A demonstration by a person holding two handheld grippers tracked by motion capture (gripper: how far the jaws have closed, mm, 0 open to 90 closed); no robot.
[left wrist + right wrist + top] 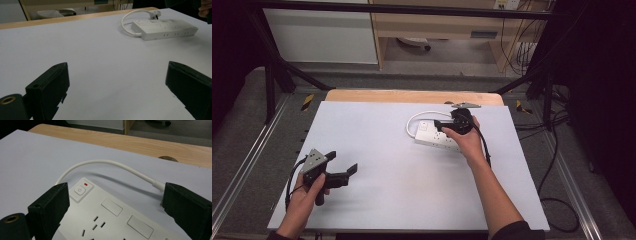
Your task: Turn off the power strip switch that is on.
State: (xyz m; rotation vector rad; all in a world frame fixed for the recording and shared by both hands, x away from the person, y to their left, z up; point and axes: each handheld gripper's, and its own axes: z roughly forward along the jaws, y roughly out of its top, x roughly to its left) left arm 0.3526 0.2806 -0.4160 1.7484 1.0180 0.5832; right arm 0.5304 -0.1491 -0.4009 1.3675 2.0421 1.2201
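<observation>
A white power strip (435,136) lies flat on the white mat, right of centre, with its white cable (411,121) looped behind it. My right gripper (438,127) hovers over the strip's far end, open. In the right gripper view the jaws of my right gripper (116,187) stand wide apart above the strip (112,220), whose power button (80,190) has a red mark beside it; the cable (112,163) arcs behind. My left gripper (343,161) is open over bare mat at the front left. From my left gripper (117,67) the strip (165,28) and its plug (156,13) lie far off.
The white mat (402,190) covers a wooden table whose bare strip (412,96) shows at the back. Black frame rails run along both sides. Loose cables (557,200) lie on the floor at the right. Shelving stands behind the table.
</observation>
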